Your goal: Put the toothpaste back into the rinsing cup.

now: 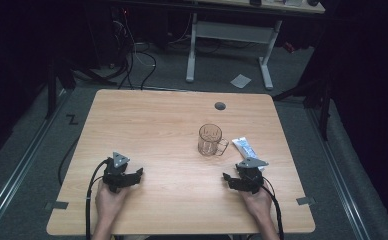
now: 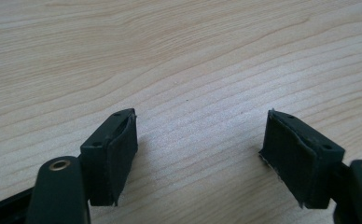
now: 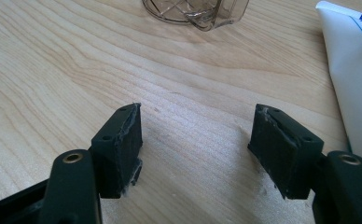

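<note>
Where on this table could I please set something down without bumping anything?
The whole left half, from the left gripper to the far edge, is bare wood. It is crowded at right, where the glass mug, the white tube and the right gripper cluster.

A light wooden table (image 1: 152, 120) carries a clear glass mug (image 1: 210, 139) standing upright right of centre. A white tube (image 1: 244, 147) lies flat just beside the mug, nearer the table's right edge.
</note>
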### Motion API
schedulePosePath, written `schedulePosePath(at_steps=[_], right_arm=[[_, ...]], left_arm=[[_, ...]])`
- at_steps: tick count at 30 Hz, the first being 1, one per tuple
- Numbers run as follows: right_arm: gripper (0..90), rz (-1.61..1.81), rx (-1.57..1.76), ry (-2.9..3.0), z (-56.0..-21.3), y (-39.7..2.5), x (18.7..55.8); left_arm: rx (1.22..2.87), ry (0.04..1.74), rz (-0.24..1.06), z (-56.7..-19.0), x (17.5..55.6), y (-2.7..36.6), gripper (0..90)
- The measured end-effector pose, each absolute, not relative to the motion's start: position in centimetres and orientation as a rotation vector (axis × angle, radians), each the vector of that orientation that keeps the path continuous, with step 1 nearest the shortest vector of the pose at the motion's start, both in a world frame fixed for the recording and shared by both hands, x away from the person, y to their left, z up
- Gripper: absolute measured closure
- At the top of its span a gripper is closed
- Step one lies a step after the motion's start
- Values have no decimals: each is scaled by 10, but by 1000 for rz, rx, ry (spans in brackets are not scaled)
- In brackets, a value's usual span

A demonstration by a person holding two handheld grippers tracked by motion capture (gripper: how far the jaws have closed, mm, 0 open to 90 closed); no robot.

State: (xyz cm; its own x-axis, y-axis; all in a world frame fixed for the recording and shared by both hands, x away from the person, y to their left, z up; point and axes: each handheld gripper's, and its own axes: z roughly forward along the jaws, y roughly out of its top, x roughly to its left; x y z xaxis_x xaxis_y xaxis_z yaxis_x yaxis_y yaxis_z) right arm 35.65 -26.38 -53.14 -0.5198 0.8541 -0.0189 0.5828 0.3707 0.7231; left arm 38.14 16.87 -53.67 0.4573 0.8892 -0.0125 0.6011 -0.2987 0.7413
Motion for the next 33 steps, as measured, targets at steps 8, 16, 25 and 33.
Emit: schedulePosePath(at_steps=[8,16,25,33], right_arm=[[337,946,1255,2242,-531,-263,357],[337,945,1255,2240,-531,-263,357],[337,944,1257,2239,-531,-263,357],[284,943,1250,2251,-532,-262,356]], left_arm=[[2018,1240,535,-537,381,169,267],[2018,1241,535,-537,381,169,267],[2018,1241,535,-537,381,169,266],[2017,1243,535,-537,381,169,263]])
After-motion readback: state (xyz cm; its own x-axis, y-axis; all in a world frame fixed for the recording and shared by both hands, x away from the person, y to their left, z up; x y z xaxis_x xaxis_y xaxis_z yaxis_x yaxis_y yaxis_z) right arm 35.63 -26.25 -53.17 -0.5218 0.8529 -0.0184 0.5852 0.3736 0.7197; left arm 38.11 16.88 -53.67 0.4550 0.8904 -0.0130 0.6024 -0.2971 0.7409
